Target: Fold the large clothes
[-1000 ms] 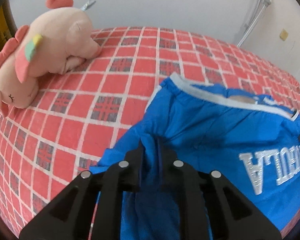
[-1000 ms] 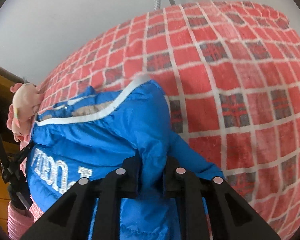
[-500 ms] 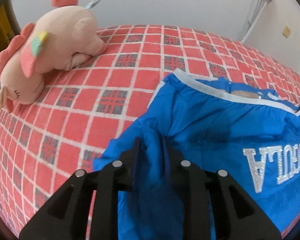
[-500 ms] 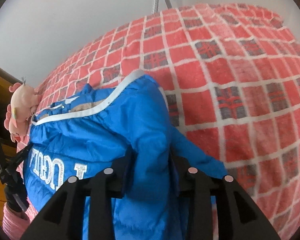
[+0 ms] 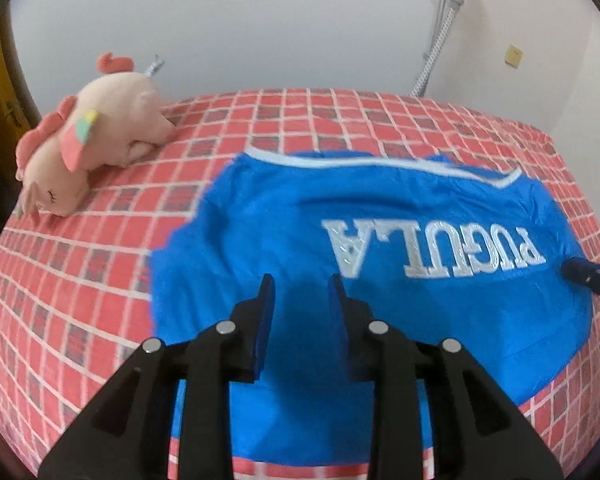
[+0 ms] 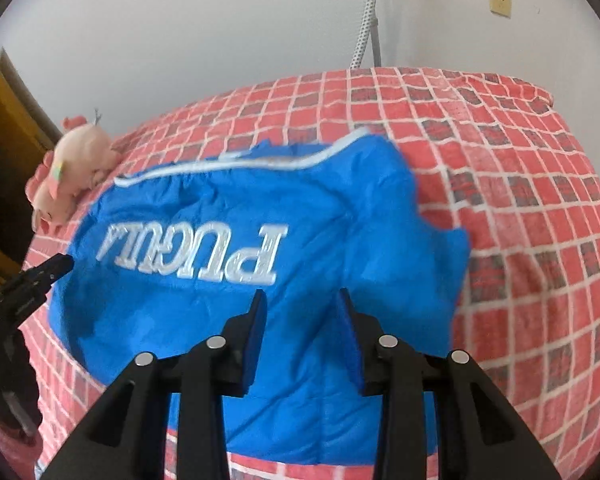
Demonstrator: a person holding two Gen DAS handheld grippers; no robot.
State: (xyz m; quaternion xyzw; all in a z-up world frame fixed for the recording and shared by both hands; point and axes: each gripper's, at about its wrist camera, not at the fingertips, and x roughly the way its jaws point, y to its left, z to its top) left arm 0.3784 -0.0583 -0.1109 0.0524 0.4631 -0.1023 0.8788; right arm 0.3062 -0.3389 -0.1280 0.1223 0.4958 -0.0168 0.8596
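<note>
Left gripper (image 5: 300, 292): my fingers stand wide apart with nothing between them, hovering above the puffy blue jacket with silver lettering (image 5: 380, 280). Right gripper (image 6: 300, 304): likewise spread and empty. Half a second ago both pinched folds of this fabric; the release suggests one fold has been laid down. The jacket lies near the bed's front edge on the red checked bedspread (image 5: 100, 220). A pink plush toy (image 5: 88, 148) occupies the far-left corner; open bedspread remains toward the far and right edges.
</note>
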